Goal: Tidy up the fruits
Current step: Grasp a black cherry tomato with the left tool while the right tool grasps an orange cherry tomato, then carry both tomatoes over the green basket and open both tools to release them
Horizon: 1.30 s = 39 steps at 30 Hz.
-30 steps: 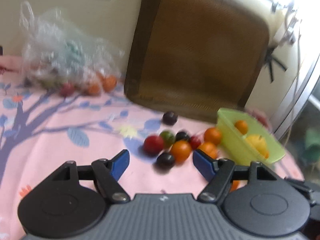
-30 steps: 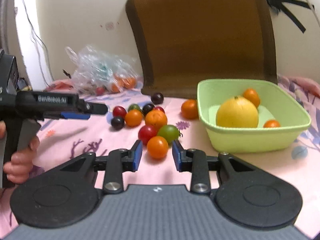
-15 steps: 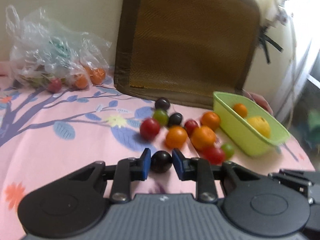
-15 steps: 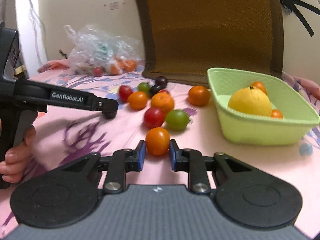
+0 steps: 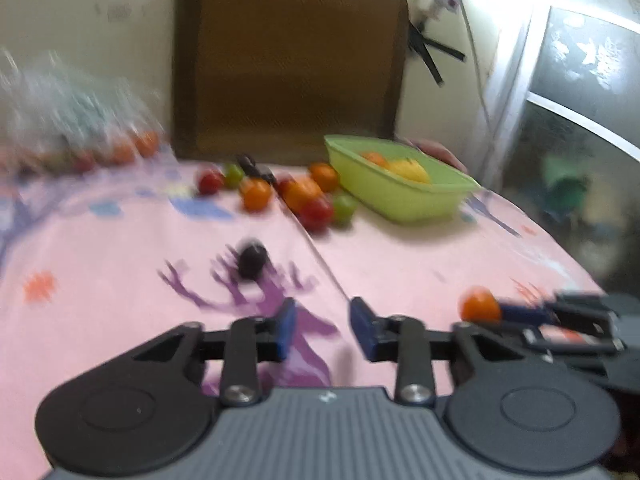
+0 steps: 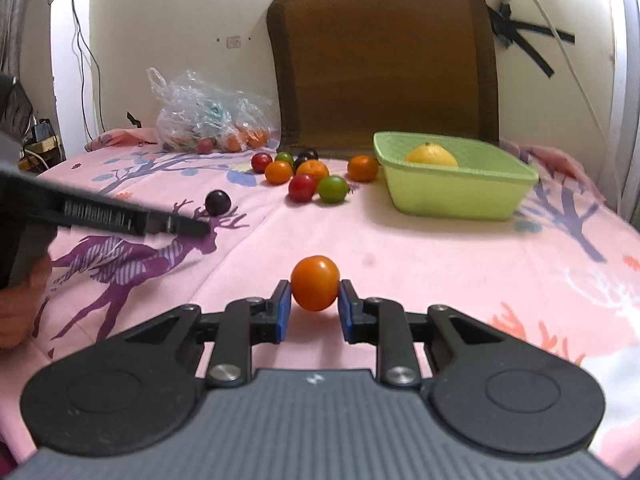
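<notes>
My right gripper (image 6: 314,309) is shut on a small orange tomato (image 6: 315,282), held just over the pink sheet; the same tomato (image 5: 480,304) shows at the lower right of the blurred left wrist view. My left gripper (image 5: 323,322) is open with nothing between its fingers. A dark plum (image 5: 252,258) lies loose on the sheet ahead of it, also seen as the plum (image 6: 218,202) just past the left gripper's tip (image 6: 176,226). Several red, orange and green fruits (image 6: 312,178) cluster left of the green basin (image 6: 456,196), which holds a yellow fruit (image 6: 431,155).
A clear plastic bag of fruit (image 6: 208,124) sits at the back left. A brown cushion (image 6: 384,64) leans on the wall behind the basin. A hand (image 6: 20,304) holds the left gripper's handle at the left edge. The bed drops off at the right.
My left gripper has opened, let go of the dark plum and drawn back from it. My right gripper has pulled back from the fruit cluster with the orange tomato in it.
</notes>
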### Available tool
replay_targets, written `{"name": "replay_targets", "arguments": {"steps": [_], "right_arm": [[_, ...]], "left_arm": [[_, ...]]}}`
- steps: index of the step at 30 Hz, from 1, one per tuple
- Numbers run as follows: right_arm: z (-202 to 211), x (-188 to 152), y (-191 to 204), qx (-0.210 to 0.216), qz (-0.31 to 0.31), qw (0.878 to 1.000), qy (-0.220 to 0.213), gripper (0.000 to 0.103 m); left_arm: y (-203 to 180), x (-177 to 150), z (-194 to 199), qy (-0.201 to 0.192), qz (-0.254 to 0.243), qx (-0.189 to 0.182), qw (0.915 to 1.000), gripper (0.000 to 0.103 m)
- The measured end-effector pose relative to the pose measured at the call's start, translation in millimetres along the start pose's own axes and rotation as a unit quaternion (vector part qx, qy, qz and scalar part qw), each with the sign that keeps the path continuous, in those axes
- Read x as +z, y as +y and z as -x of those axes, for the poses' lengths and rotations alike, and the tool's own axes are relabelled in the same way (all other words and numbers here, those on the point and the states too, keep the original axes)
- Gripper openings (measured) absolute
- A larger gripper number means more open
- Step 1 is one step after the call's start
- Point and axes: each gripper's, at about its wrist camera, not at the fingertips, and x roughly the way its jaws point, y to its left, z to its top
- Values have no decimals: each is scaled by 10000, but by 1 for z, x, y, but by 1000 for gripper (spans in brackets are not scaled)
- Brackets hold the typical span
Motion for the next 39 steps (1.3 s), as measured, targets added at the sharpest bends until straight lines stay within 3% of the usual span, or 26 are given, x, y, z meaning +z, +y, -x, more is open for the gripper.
{"name": "replay_targets", "arguments": {"steps": [2,5,7,8,11,12,15,20,23,31,35,39], "right_arm": [[-6,-2,-2,25,-75,9999,115,28],[-8,-1,-6,119,-232,9996,111,29],[-8,-1,-9,172,-346,9992,100,29],[-7,-2,-10,181,-386,9990,95,29],[-5,-3,-10,171,-450,9988,78,28],[-3,-4,-11,161,-476,9987,60,28],[3,-6,-17,77,-606,9981,10,28],[16,-11,-31,-323,-709,9970,12,28],[28,-17,-34,-485,-605,9970,-1,28],[49,-36,-42,-629,-656,9958,-61,29],[48,-34,-41,-647,-613,9960,-67,30],[48,-36,-41,-666,-604,9959,-104,37]], "left_arm": [[8,13,-5,-80,151,364,9992,64],[19,30,-29,5,119,669,9977,64],[24,36,-46,195,190,627,9977,61],[26,35,-52,275,192,597,9977,56],[16,30,-57,252,-139,826,9962,22],[14,28,-54,296,-92,718,9969,22],[-2,17,-36,406,270,-154,9987,22],[-64,-6,-31,590,-253,-954,9934,23],[-93,-15,-33,610,-527,-1190,9896,22],[-116,-29,-30,431,-890,-992,9901,25],[-116,-30,-22,371,-936,-806,9916,52],[-114,-31,-21,377,-932,-781,9919,53]]}}
